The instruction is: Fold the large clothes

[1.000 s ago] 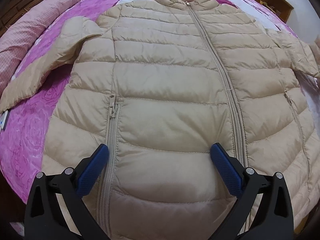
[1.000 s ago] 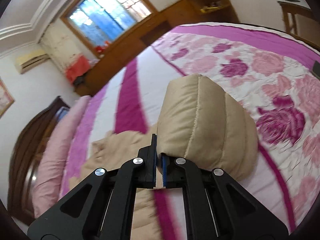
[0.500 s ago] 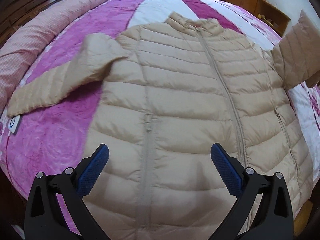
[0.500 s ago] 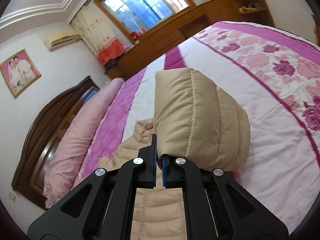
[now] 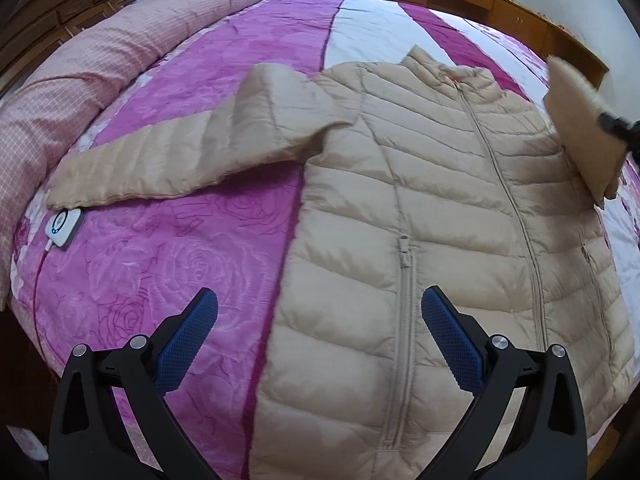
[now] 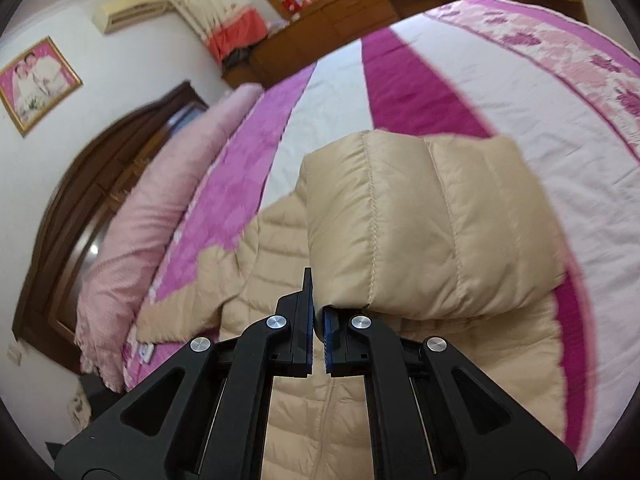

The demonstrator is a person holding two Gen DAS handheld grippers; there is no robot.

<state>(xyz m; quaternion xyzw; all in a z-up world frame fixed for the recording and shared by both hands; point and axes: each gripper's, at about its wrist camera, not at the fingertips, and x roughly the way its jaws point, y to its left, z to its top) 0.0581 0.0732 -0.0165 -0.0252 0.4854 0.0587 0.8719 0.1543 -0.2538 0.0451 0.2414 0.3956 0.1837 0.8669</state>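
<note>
Item: beige puffer jacket [image 5: 432,208], laid front-up and zipped on the pink floral bedspread [image 5: 168,272], below and ahead of both tongs. Step judged: folding the lifted sleeve [image 6: 424,224] inward; it is best carried level across the chest and laid flat before release. Right gripper [image 6: 318,328]: clamped on the sleeve cuff, angled downward. Left gripper [image 5: 320,344]: jaws wide, holding nothing, pitched steeply over the jacket's hem edge.

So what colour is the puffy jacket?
Beige, clearest in the left wrist view: puffer jacket.
</note>
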